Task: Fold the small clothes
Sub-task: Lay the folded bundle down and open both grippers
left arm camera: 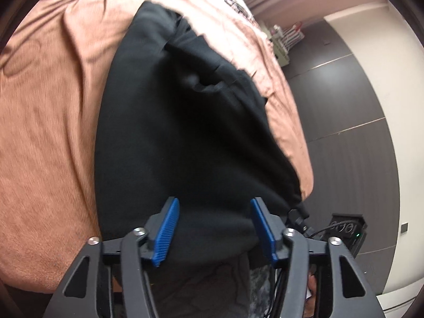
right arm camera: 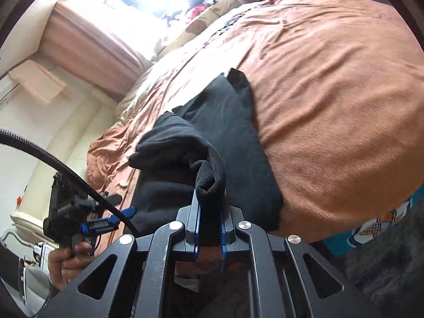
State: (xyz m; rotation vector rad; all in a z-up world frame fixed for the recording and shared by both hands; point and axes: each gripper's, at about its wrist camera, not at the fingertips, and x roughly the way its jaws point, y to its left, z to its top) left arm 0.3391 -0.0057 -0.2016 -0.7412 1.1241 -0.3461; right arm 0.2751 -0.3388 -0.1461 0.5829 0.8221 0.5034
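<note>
A: Start with the biggest thing. What fills your frames?

B: The bed, covered by an orange-brown blanket (right arm camera: 331, 100). In your right wrist view it takes the whole right half and runs up to the bright window (right arm camera: 148, 2) at the top, with a curtain (right arm camera: 87, 50) in the upper left.

A: And the task's thing?

B: The black garment (left arm camera: 185, 137) lies on that blanket. In your left wrist view it fills the centre, from the upper middle down to the bottom. In the right wrist view it sits mid-frame, partly bunched, one end lifted off the bed.

A: Your jaws?

B: Your right gripper (right arm camera: 210, 222) has its blue pads drawn narrow, pinching a ribbed hem of the black garment that stands up between them. Your left gripper (left arm camera: 213, 228) has its jaws spread wide; cloth lies between the blue fingers (left arm camera: 166, 232), though whether they touch it I cannot tell, the edge being blurred.

A: Any containers?

B: Only a dark boxy thing (left arm camera: 349, 230) on the floor at lower right of the left view, with cables by it; its contents are unclear.

A: Smaller still?

B: Your left hand (right arm camera: 67, 259) at the lower left of the right view, gripping a handle.
</note>
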